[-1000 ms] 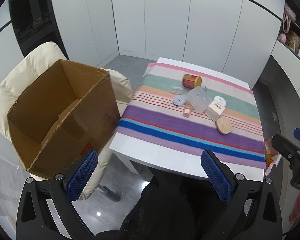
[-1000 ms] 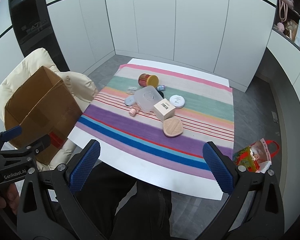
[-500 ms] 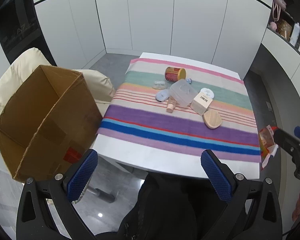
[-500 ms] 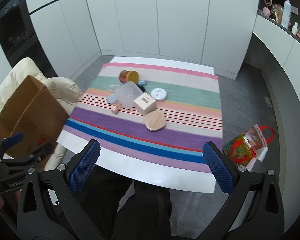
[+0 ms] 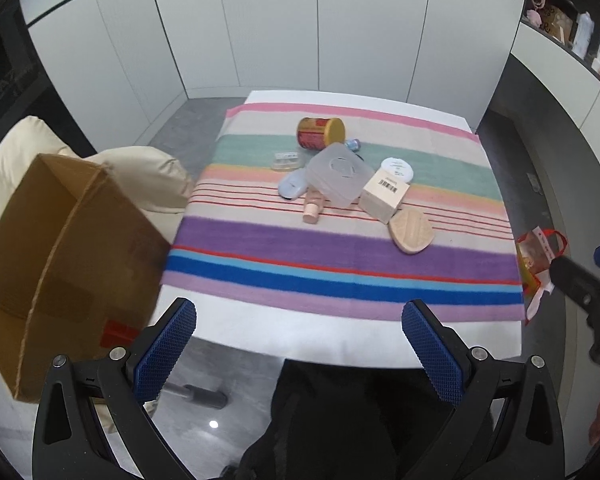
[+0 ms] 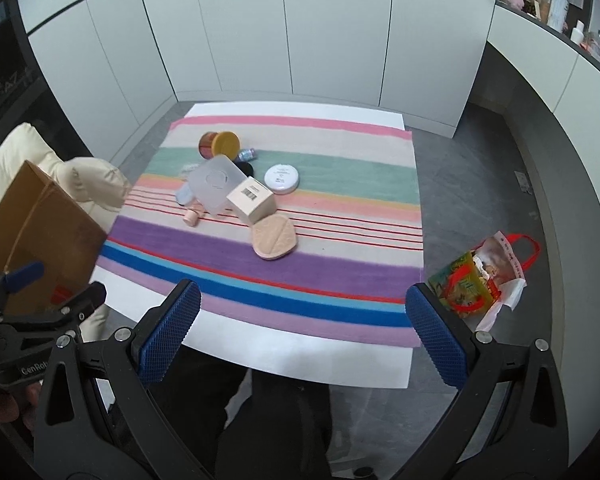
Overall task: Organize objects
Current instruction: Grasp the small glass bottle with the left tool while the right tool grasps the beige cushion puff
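A pile of small items lies mid-table on a striped cloth (image 5: 340,256): a red tin with a yellow lid (image 5: 320,132), a clear plastic box (image 5: 338,174), a beige carton with a barcode (image 5: 384,196), a heart-shaped beige puff case (image 5: 411,230), a round white compact (image 5: 397,168) and a pink bottle (image 5: 313,206). An open cardboard box (image 5: 60,248) sits on a cream chair at the left. My left gripper (image 5: 300,352) and right gripper (image 6: 304,334) both hang open over the table's near edge, holding nothing.
A cream padded chair (image 5: 148,176) stands left of the white table (image 5: 300,340). A colourful bag (image 6: 480,276) lies on the grey floor to the right. White cupboards line the back wall; shelves with bottles are at the upper right. A person's dark trousers show below.
Both grippers have swung rightward and risen, so the table is more centred and the cardboard box has slid to the left edge of each view. Both stay open.
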### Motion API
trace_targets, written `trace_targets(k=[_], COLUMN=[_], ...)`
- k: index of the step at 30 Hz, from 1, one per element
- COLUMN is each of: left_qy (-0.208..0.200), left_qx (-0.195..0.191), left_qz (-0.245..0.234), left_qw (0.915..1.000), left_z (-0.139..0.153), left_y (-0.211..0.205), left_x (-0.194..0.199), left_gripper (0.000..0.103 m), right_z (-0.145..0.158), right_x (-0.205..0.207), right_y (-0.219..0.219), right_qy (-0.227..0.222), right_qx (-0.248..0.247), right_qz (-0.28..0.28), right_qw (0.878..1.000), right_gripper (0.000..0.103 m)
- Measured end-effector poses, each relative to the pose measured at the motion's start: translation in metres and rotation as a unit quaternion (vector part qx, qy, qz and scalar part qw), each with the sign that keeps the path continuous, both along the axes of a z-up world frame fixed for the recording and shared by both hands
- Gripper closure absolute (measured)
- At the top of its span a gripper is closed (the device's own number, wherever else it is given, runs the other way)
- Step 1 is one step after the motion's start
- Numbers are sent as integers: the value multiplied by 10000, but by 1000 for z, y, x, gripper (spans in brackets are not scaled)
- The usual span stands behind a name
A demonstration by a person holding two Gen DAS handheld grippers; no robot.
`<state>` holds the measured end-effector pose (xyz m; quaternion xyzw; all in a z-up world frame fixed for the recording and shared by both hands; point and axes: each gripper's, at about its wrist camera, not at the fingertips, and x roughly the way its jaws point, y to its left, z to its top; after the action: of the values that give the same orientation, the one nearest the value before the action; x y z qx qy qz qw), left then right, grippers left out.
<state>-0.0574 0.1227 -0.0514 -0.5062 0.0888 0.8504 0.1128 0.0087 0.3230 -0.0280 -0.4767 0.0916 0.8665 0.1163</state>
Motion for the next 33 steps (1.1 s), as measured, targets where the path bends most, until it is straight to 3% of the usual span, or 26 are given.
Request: trace_targets(k=[17,27,33], left_qy=[74,-87,-253], left_qx=[42,71,-90], left_qz=[-76,-106,-286], left_qw=[9999,9999,9992], left_z=[-35,-69,-97], left_y=[28,23,31], left_x=[-65,-100,-122], left_gripper=[0,4,12], right_z=[-52,-86,-119], right_x=[-49,-82,-109], right_y=[45,33,23], right_qy=[-375,-525,-773], right_qx=[-17,-61,-157], right_qz=[-103,256,302], right_qw=[9992,9983,9964], right_gripper=[0,0,0])
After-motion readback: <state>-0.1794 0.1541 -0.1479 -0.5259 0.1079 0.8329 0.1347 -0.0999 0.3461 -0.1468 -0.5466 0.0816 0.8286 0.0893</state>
